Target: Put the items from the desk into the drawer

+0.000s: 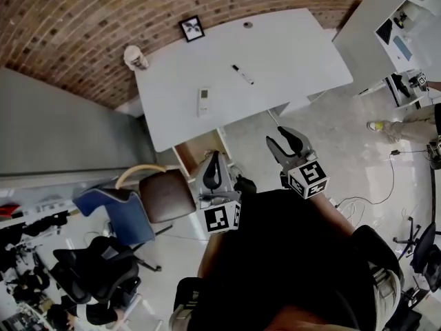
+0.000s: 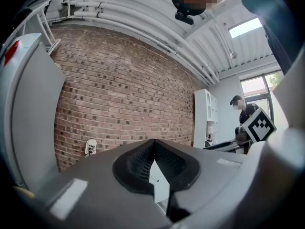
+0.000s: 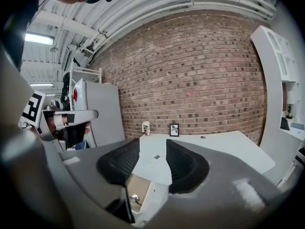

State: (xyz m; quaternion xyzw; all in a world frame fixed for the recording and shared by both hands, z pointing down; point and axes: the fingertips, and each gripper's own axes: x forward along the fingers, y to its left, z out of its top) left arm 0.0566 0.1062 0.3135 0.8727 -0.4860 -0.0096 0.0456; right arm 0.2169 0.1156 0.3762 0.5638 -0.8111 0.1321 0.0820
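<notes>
On the white desk (image 1: 289, 54) lie a white remote (image 1: 203, 101) and a black marker (image 1: 242, 74). Under the desk's near edge a drawer (image 1: 200, 152) stands pulled out; the right gripper view looks down into the drawer (image 3: 138, 187). My left gripper (image 1: 212, 171) hangs just in front of the drawer, its tips touching and nothing held; the left gripper (image 2: 153, 144) faces the brick wall. My right gripper (image 1: 284, 142) is held off the desk's near edge, right of the drawer. The right gripper (image 3: 153, 149) is open and empty, with the remote (image 3: 157, 157) far off between its jaws.
A framed picture (image 1: 191, 28), a pale cup (image 1: 136, 57) and a small round object (image 1: 247, 25) stand at the desk's back. A brown chair (image 1: 165, 197), a blue chair (image 1: 110, 212) and a black office chair (image 1: 89, 267) crowd the left. Grey partition (image 1: 62, 129); white shelves (image 1: 406, 26).
</notes>
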